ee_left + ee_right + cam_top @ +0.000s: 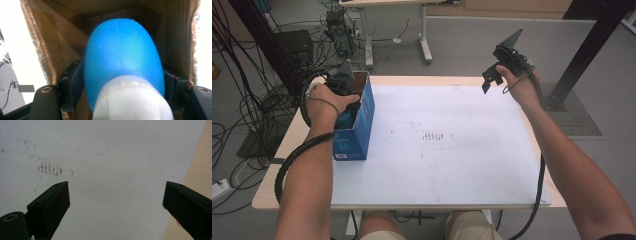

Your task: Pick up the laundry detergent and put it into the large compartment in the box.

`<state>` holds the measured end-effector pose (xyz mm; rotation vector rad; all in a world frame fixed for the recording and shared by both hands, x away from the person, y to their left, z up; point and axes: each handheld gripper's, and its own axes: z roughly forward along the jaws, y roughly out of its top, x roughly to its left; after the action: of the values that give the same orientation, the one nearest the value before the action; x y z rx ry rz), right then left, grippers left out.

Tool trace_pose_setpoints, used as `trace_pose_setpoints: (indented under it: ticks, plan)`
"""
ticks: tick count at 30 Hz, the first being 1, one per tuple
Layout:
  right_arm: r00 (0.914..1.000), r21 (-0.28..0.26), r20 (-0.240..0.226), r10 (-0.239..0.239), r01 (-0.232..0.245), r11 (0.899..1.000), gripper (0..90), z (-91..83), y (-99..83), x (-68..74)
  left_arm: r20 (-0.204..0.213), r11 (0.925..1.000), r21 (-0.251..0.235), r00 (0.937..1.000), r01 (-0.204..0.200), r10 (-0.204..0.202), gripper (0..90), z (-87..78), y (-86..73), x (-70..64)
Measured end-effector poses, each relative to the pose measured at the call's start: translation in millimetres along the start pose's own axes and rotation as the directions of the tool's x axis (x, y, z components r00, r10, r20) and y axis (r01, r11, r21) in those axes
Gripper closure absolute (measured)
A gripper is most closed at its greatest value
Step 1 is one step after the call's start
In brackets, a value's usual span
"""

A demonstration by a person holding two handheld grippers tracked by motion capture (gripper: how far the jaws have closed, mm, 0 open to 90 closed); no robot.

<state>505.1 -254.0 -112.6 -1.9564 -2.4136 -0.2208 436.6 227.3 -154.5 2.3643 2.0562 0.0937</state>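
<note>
The blue bulb [123, 57], smooth and likely light and slippery, sits down inside the cardboard box [362, 112] at the table's left, where our left tongs [123, 82] pinch its broad sides, while our right tongs [115, 205] hang open.

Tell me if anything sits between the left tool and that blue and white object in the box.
Nothing does: the left tool already has its jaws on both sides of the blue and white object, inside the cardboard box.
</note>
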Motion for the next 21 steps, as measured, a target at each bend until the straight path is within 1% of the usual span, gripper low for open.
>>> trace_pose_setpoints:
  ticks: [3, 5, 10, 12, 15, 18, 21]
  plan:
    - [1.0000, 0.001, 0.000, -0.002, 0.002, 1.000, 7.4, 0.2, 0.5, 0.9, 0.001, 0.9999, -0.012, 1.0000, -0.004, 0.004, 28.5, -8.2, -3.0, 1.0]
    - [1.0000, 0.000, 0.000, -0.006, 0.006, 1.000, 7.4, 0.5, 0.8, 2.7, 0.010, 0.9998, -0.019, 0.9999, -0.011, 0.011, 27.7, -15.2, -4.7, 1.2]
    - [0.9999, 0.002, 0.000, -0.015, 0.015, 1.000, 7.4, 1.3, 2.2, 7.9, 0.013, 0.9986, -0.036, 0.9991, -0.040, 0.040, 24.9, -33.4, -8.5, -3.0]
    - [0.9999, 0.002, -0.001, -0.017, 0.017, 1.000, 7.4, 1.6, 2.4, 9.2, 0.014, 0.9983, -0.036, 0.9988, -0.045, 0.046, 23.8, -39.2, -9.5, -4.5]
    - [0.9998, 0.007, 0.003, -0.020, 0.020, 1.000, 7.4, 2.6, 3.0, 11.6, 0.008, 0.9970, -0.054, 0.9984, -0.056, 0.056, 21.5, -48.7, -13.4, -6.6]
    - [0.9998, 0.009, 0.003, -0.018, 0.018, 1.000, 7.4, 4.3, 4.3, 12.3, 0.011, 0.9946, -0.073, 0.9972, -0.073, 0.074, 18.9, -59.0, -17.3, -7.8]
    - [0.9998, 0.016, 0.006, -0.020, 0.020, 1.000, 7.4, 6.3, 6.8, 14.5, 0.028, 0.9908, -0.099, 0.9950, -0.092, 0.096, 16.3, -70.1, -21.4, -8.9]
